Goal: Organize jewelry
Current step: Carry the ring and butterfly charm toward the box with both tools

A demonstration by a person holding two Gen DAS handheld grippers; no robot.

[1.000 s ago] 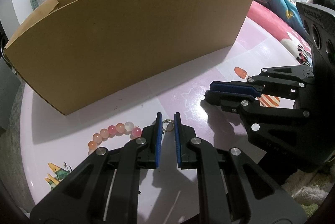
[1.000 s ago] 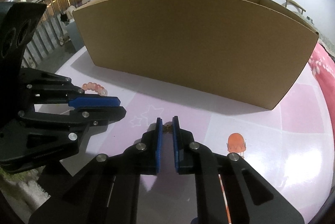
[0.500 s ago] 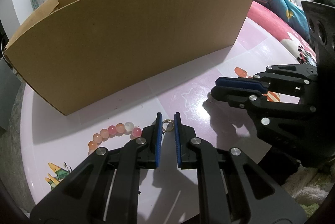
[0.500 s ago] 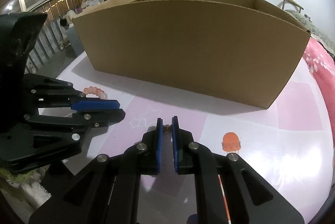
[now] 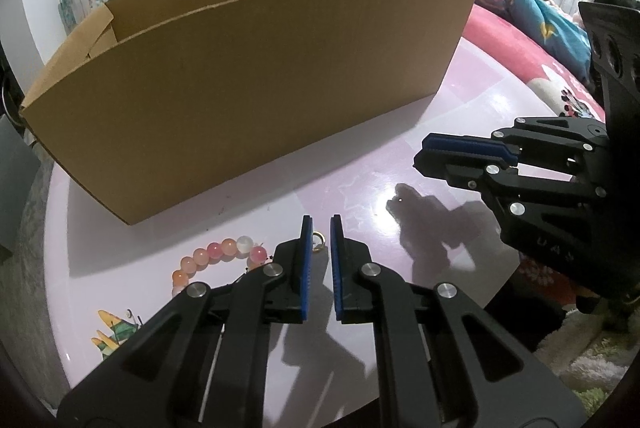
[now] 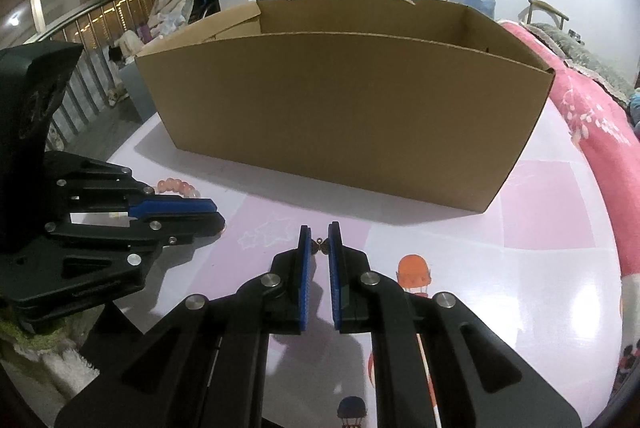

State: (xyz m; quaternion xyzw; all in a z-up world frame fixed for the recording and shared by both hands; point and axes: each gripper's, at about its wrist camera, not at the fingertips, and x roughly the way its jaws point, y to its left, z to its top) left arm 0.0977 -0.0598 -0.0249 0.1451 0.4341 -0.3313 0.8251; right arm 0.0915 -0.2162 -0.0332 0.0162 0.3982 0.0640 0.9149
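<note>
- A pink patterned desk [image 5: 400,156] carries the whole scene, with a bed in pink and blue covers beyond its right edge.
- An open cardboard box [image 5: 248,100], the largest thing on the desk, stands at the far side; it is the likely home for the jewelry, and what can be seen of its inside looks bare.
- The left gripper [image 5: 318,224] points down at the near left of the desk, its 2 fingers closed on a small gold ring [image 5: 319,241] at their tips.
- The right gripper [image 6: 320,230] hangs just right of it, fingers closed on a tiny dark butterfly-shaped charm [image 6: 321,245], also at the very tips.
- A bracelet of pink and white beads [image 5: 218,256] lies on the desk just left of the left gripper, touching nothing but the surface.
- Risk: both pieces are pinched by little more than an edge, so a jolt on the lift over the box's near wall could flick either one out.
- Risk: the 2 grippers work close together, and a crossing path could knock one hold loose.
- Risk: a dropped ring may roll off the smooth desk.
</note>
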